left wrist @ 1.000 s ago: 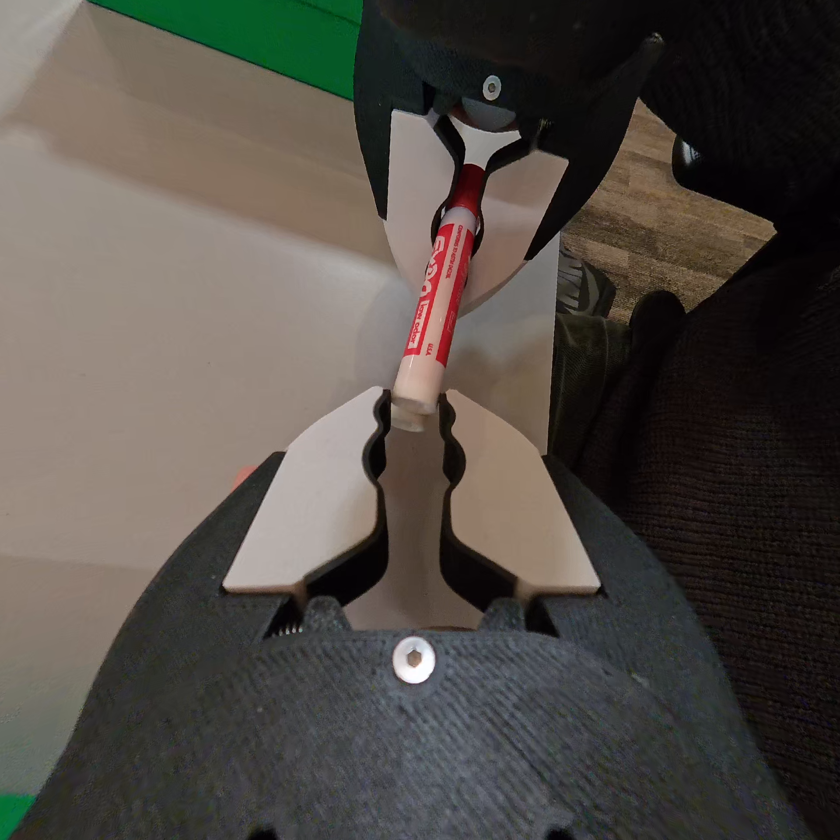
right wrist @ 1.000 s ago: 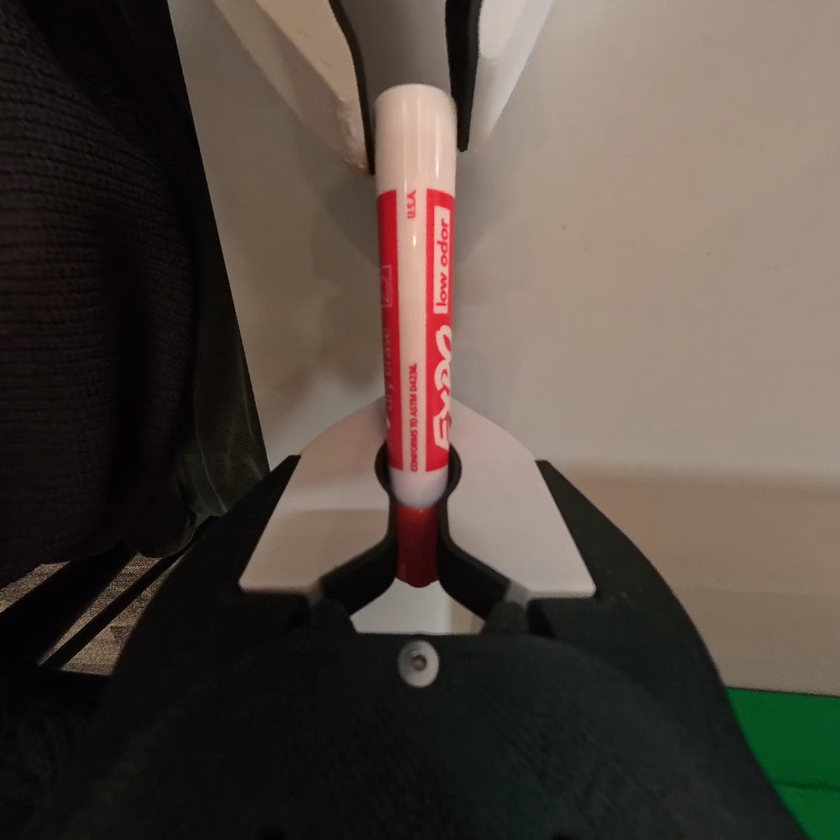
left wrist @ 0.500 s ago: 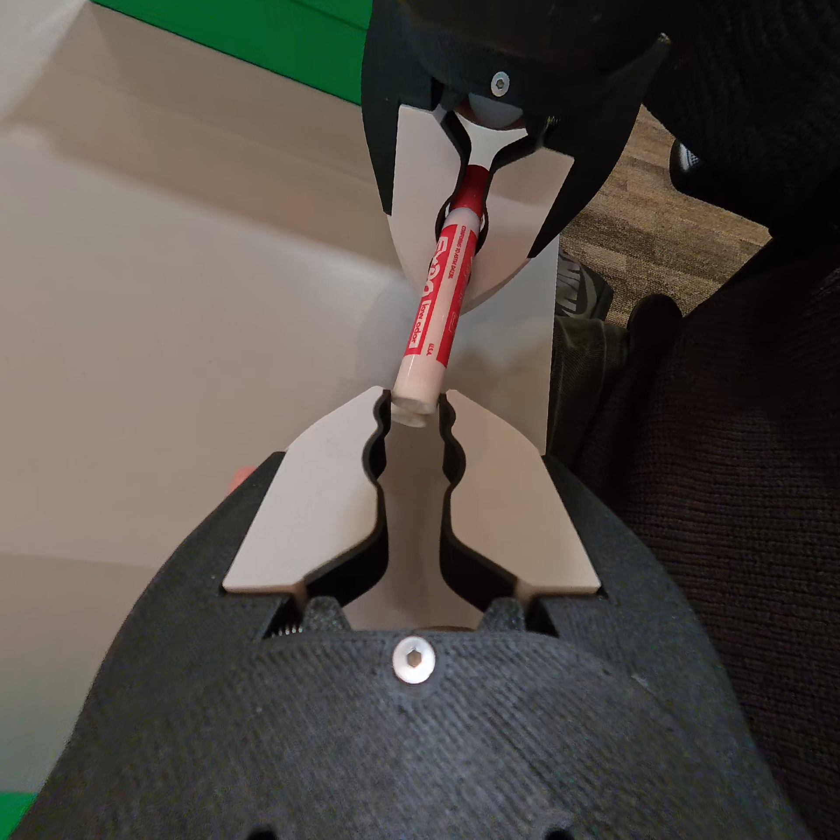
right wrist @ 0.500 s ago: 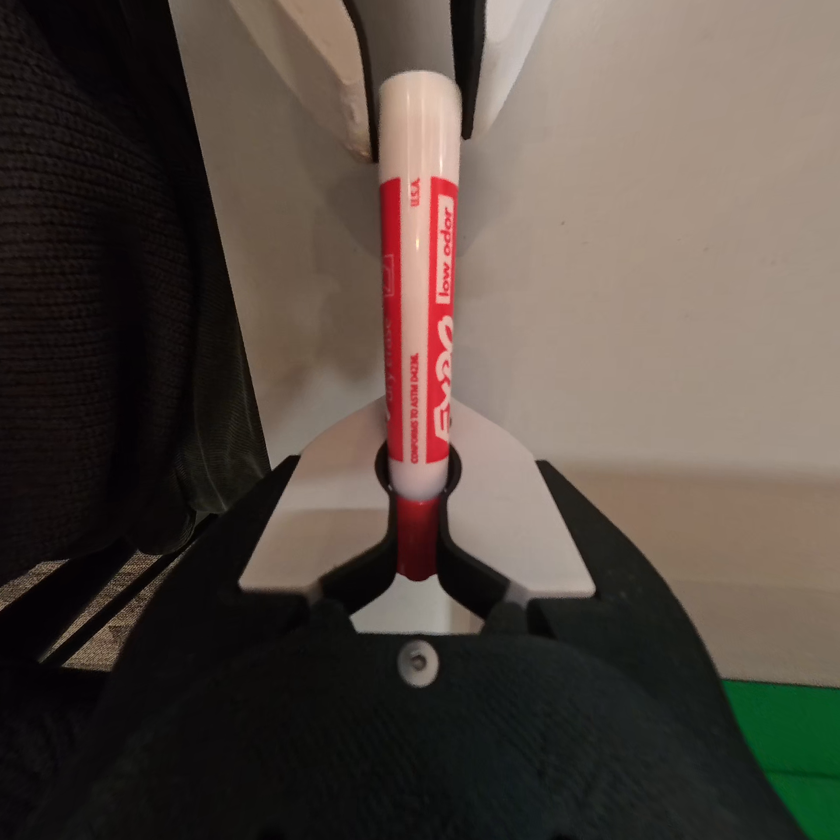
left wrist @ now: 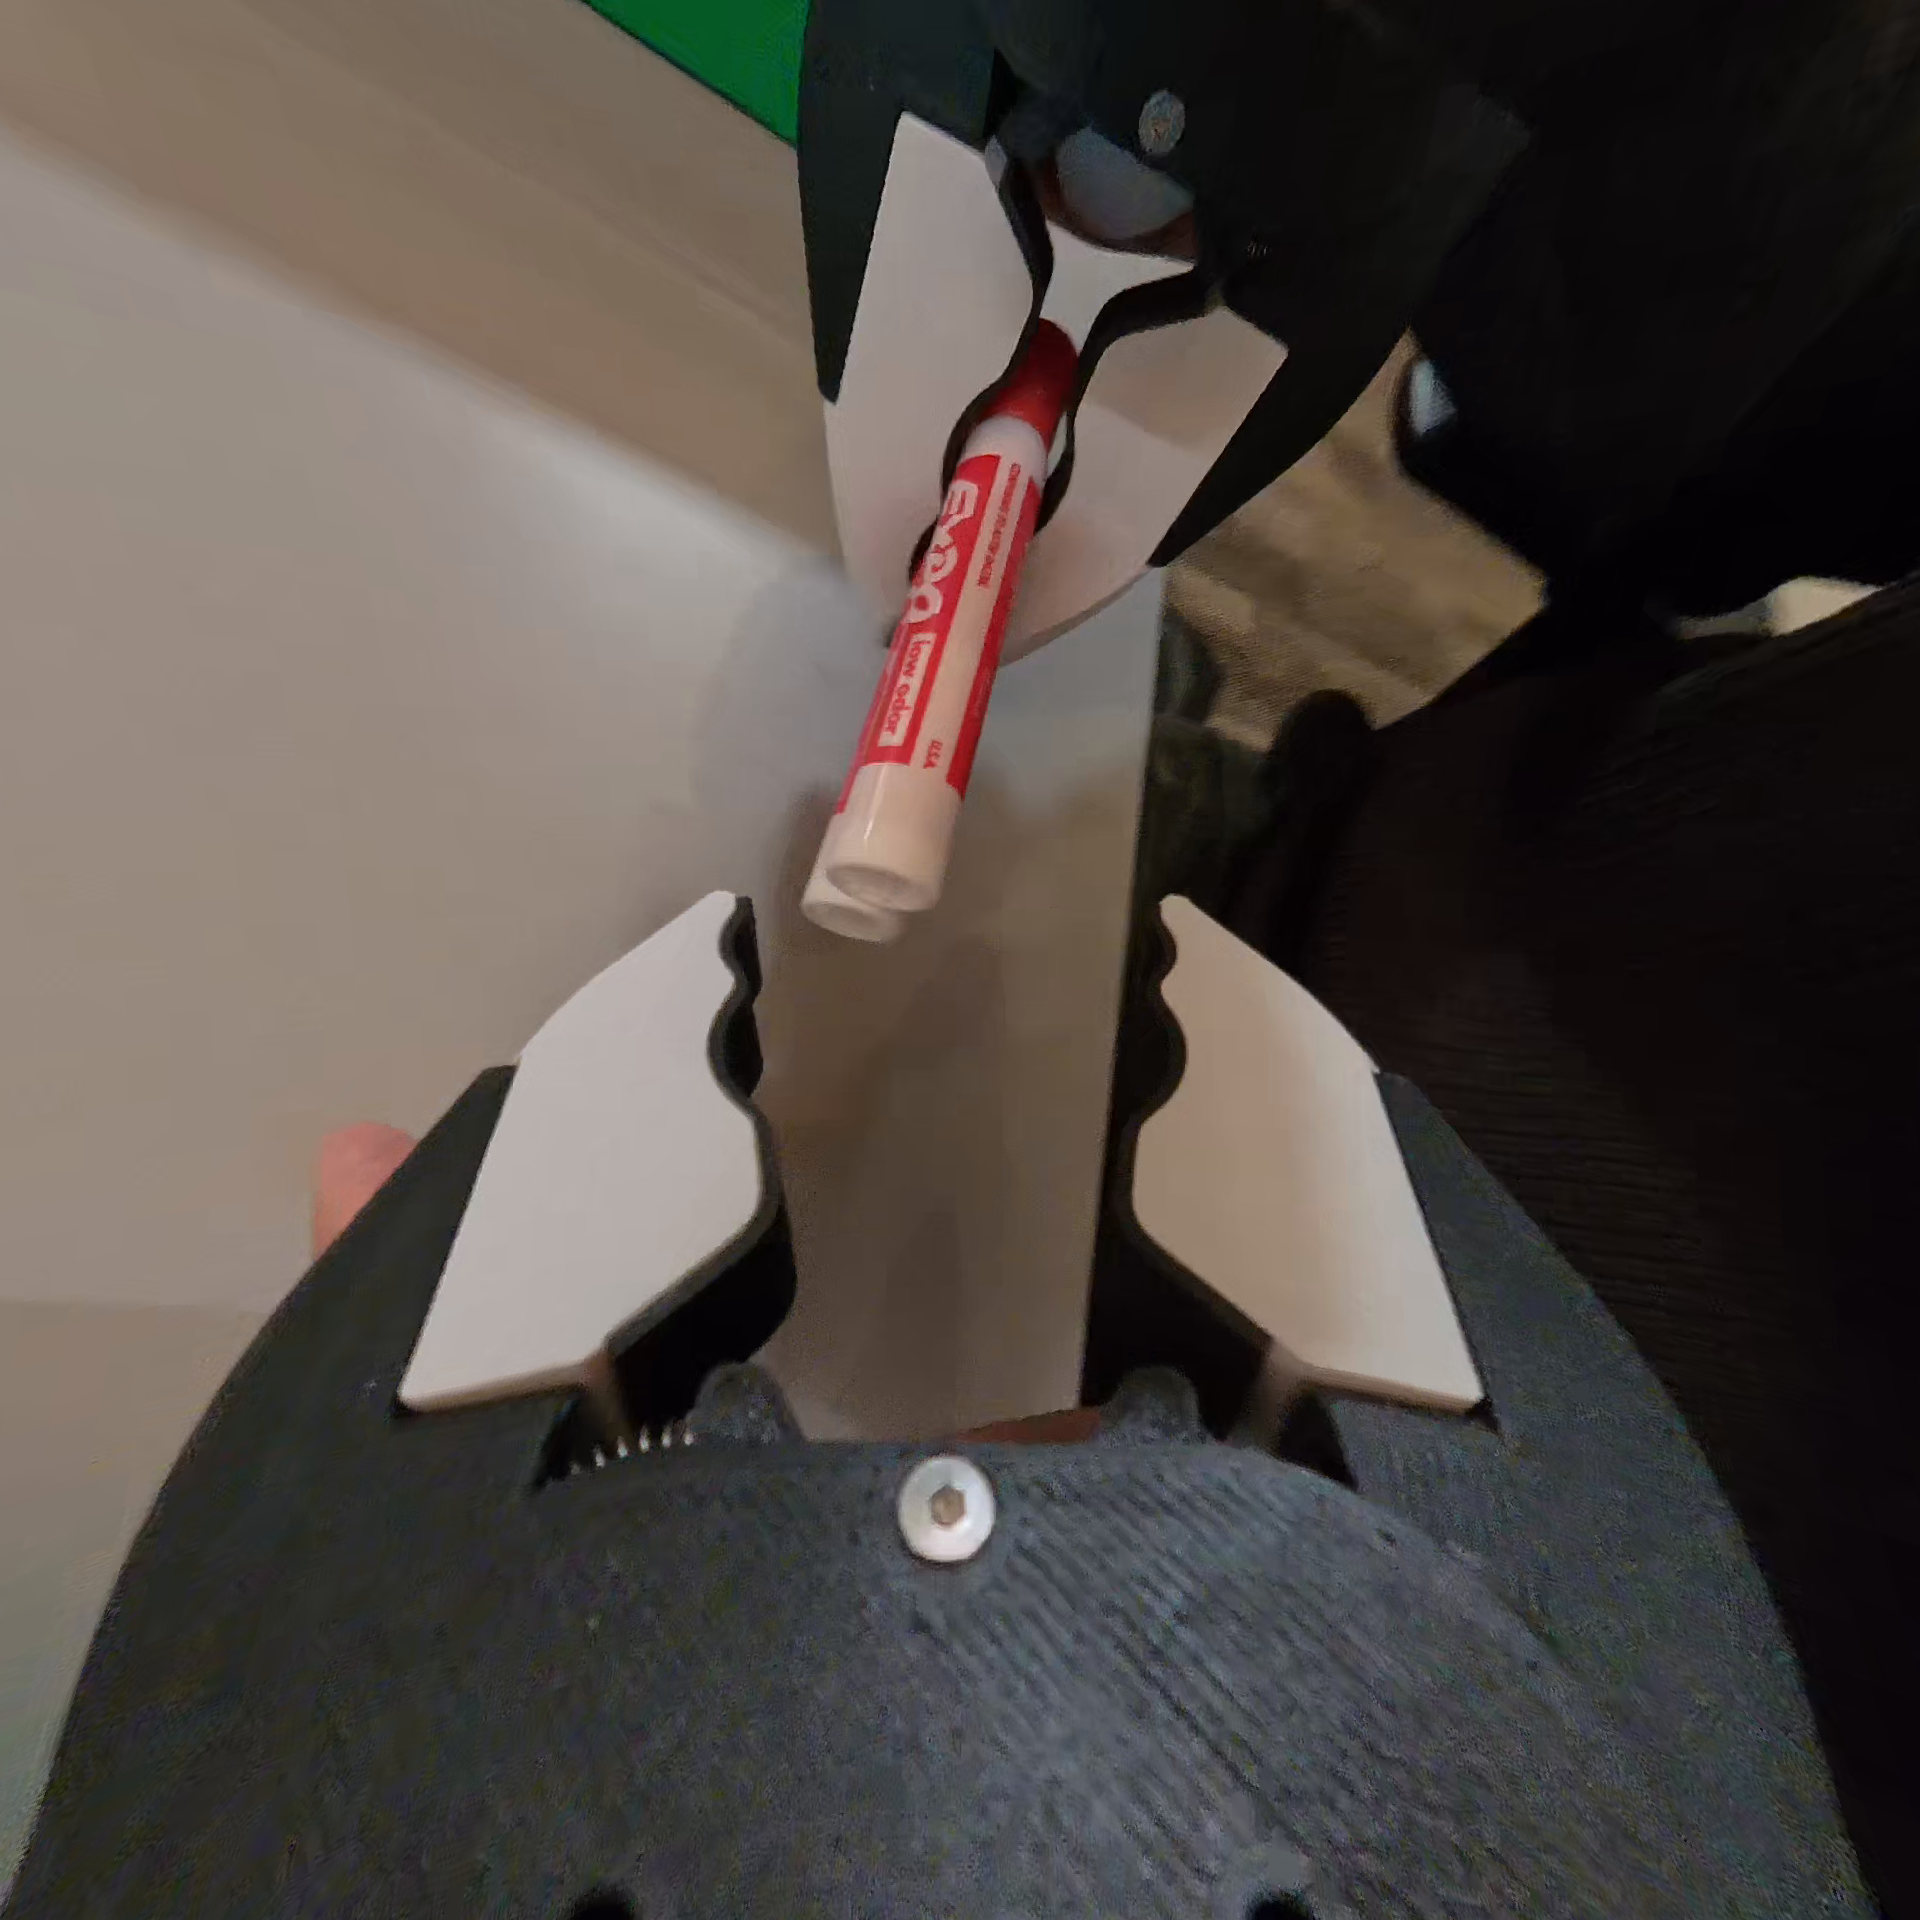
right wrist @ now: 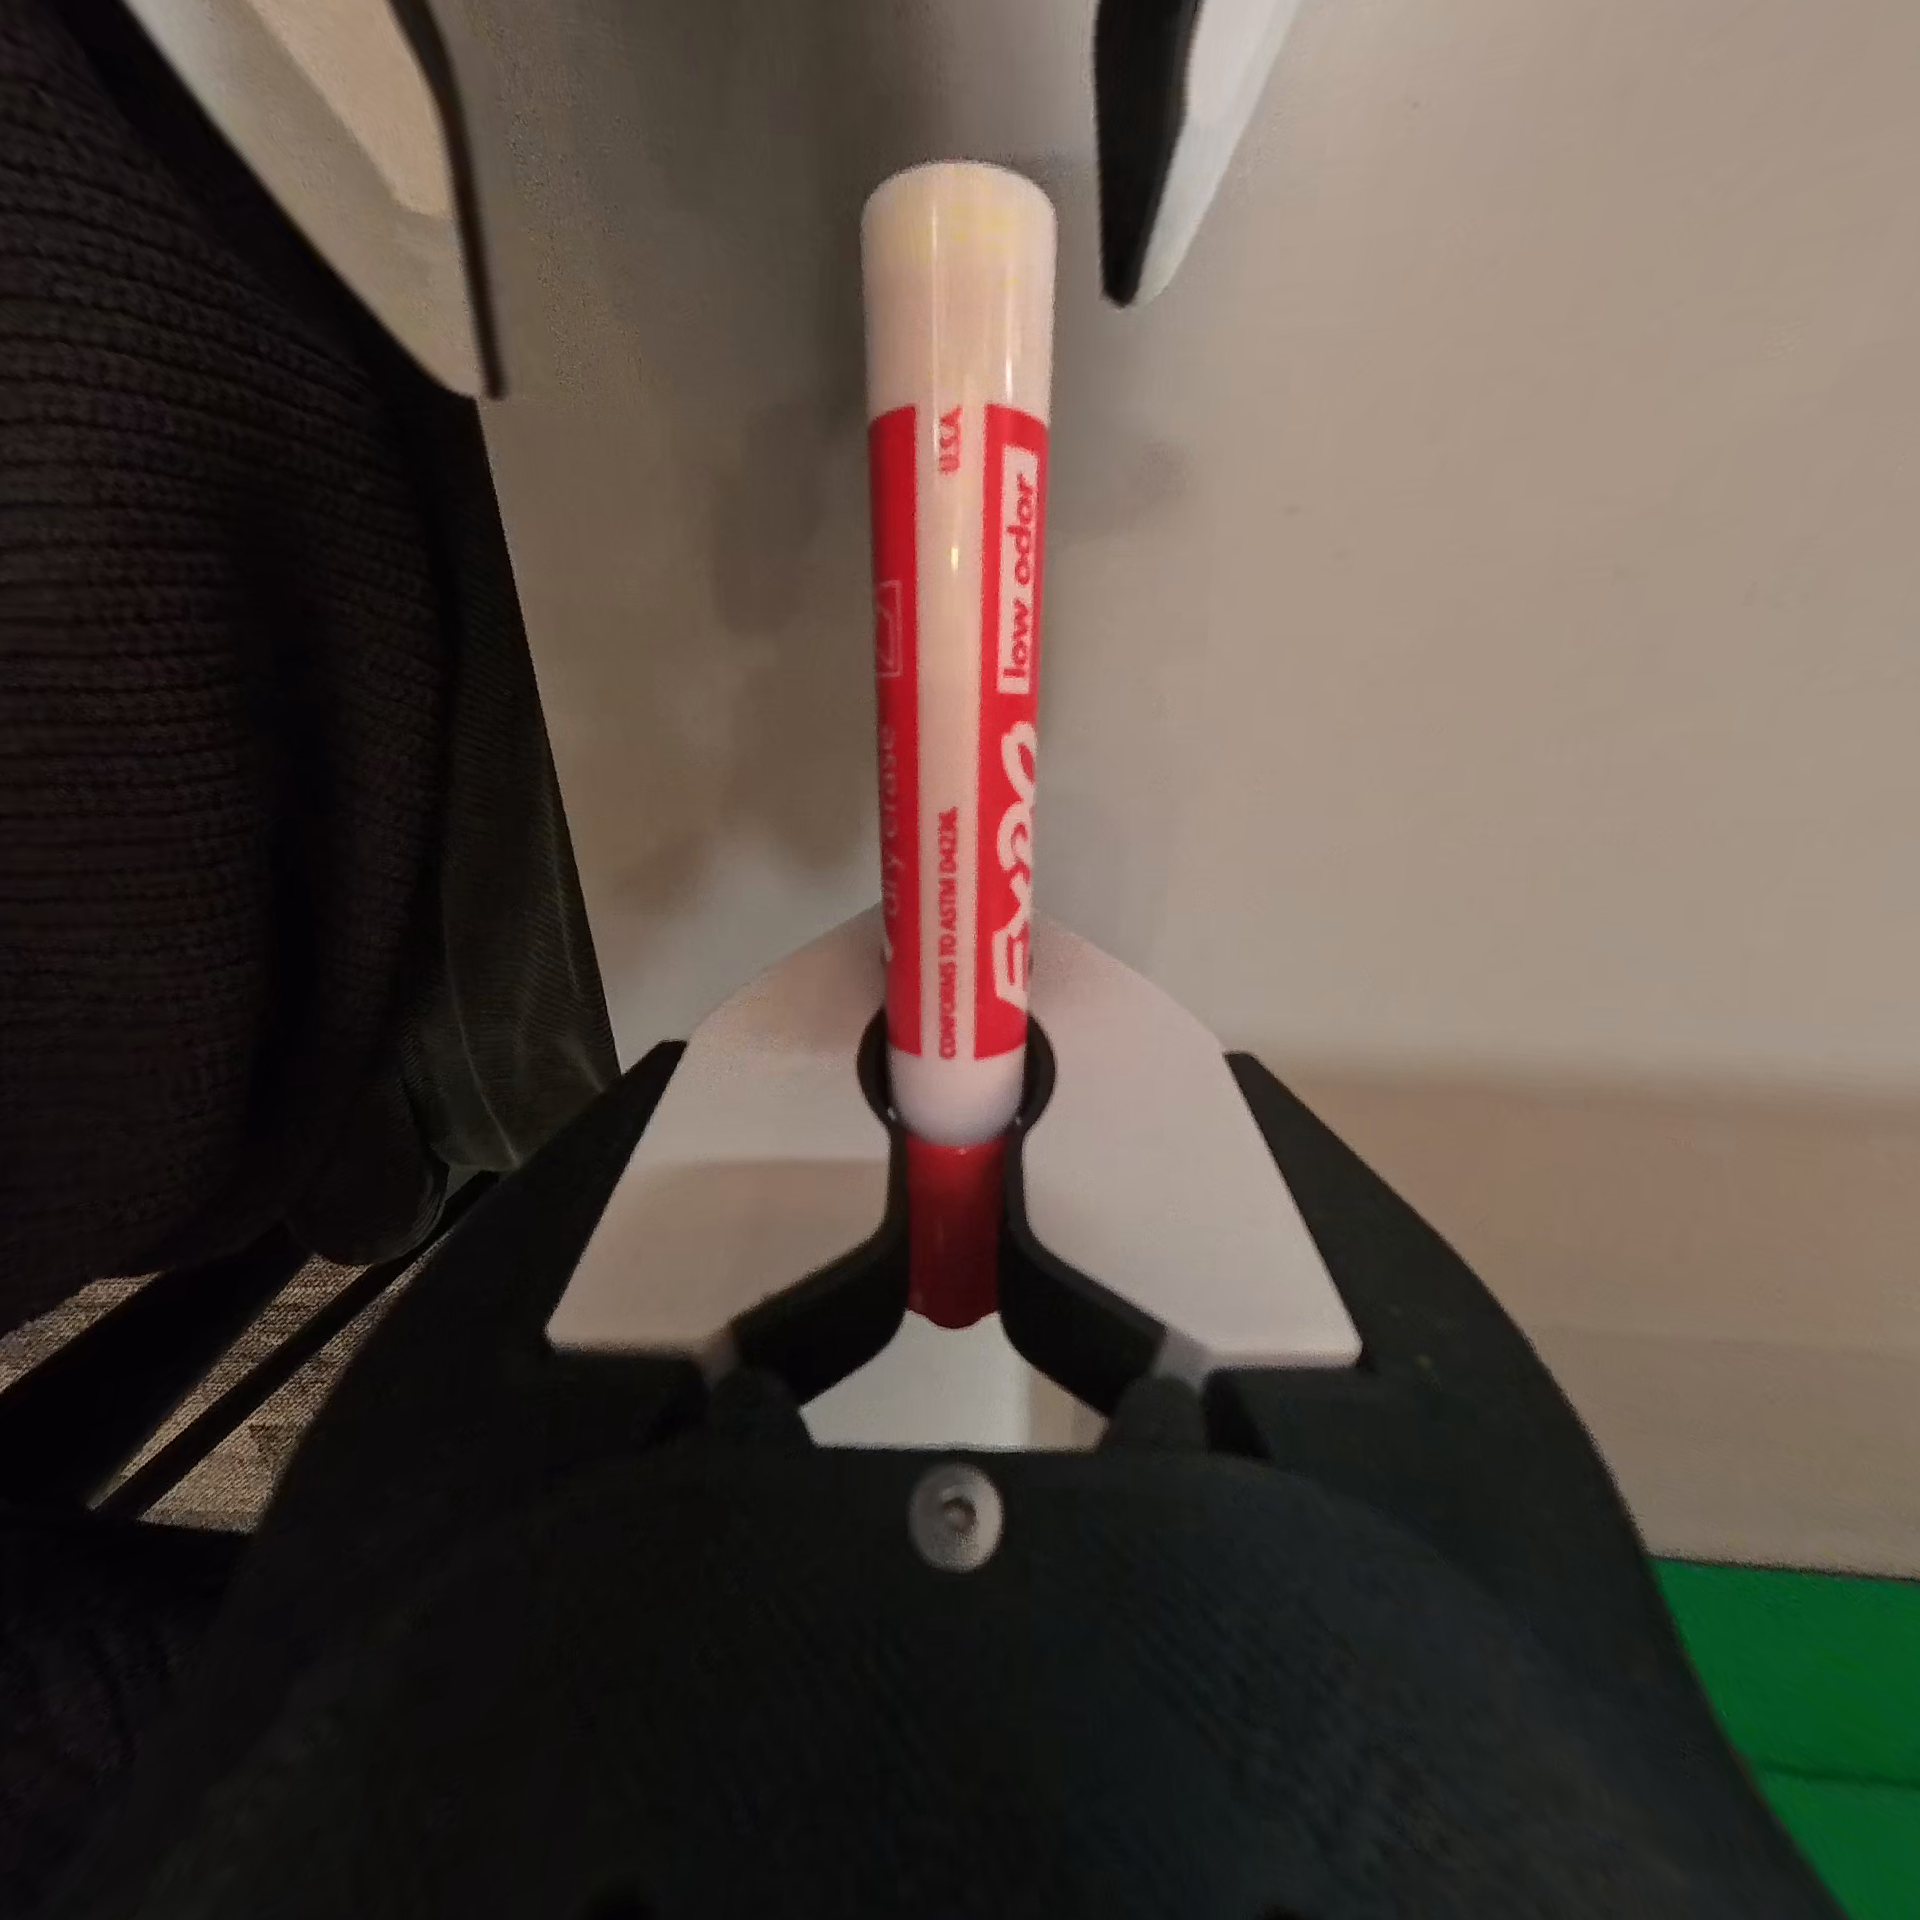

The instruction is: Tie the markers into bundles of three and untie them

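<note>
Right wrist view: right gripper (right wrist: pixel 956 997) clamps marker (right wrist: pixel 961 665).

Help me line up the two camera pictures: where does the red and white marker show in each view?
Left wrist view: the marker hangs at upper centre, cap end clamped in the far right tool, white end just clear of the open left tool.
Right wrist view: it stands upright at centre, held at its lower end by this view's own tool.
Shared landmark: the pale tabletop behind it.
</note>
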Available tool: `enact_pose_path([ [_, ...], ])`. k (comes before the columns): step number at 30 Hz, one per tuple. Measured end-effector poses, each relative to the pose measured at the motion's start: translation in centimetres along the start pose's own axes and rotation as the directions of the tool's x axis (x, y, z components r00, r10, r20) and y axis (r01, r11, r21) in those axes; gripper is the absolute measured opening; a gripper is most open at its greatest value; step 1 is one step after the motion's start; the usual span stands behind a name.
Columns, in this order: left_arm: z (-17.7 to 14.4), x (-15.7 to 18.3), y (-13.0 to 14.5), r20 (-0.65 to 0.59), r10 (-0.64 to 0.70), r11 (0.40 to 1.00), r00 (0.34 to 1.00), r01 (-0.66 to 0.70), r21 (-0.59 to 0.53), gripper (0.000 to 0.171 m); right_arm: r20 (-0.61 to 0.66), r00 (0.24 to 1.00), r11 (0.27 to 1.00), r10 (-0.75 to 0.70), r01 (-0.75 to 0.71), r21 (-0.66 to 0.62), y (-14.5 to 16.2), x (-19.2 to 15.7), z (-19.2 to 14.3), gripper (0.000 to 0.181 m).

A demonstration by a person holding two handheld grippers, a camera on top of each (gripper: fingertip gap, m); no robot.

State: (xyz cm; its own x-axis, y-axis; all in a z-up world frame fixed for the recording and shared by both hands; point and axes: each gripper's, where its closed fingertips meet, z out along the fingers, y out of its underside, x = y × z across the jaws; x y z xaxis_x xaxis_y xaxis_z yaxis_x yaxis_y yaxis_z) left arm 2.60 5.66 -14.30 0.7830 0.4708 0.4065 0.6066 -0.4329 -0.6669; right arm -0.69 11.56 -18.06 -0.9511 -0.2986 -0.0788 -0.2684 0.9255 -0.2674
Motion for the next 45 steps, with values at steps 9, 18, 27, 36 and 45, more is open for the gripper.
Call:
enact_pose_path([
  [9,2.0,3.6,2.4,-0.377,-0.282,0.959,0.882,0.245,-0.144,0.092,0.008,0.997,0.997,-0.077,0.077,0.016,-0.9,-1.4,-1.3,0.015],
  [18,1.0,9.7,1.7,-0.785,-0.494,0.848,0.374,0.409,-0.338,0.092,0.124,0.929,0.929,-0.35,0.361,-0.078,-2.0,-4.3,-1.8,0.014],
  [27,-0.6,13.0,2.0,-0.873,-0.438,0.868,0.215,0.355,-0.348,0.094,0.205,0.83,0.83,-0.519,0.546,-0.114,-2.1,-5.3,-0.8,0.014],
  [36,0.2,11.5,-0.3,-0.851,-0.461,0.829,0.251,0.463,-0.313,0.088,0.18,0.808,0.81,-0.561,0.581,-0.085,-1.9,-5.1,-1.1,0.014],
  [45,-0.3,3.4,-1.7,-0.349,-0.272,0.91,0.897,0.358,0.208,0.071,0.138,0.904,0.899,-0.406,0.422,-0.12,1.2,-2.8,-1.4,0.014],
])
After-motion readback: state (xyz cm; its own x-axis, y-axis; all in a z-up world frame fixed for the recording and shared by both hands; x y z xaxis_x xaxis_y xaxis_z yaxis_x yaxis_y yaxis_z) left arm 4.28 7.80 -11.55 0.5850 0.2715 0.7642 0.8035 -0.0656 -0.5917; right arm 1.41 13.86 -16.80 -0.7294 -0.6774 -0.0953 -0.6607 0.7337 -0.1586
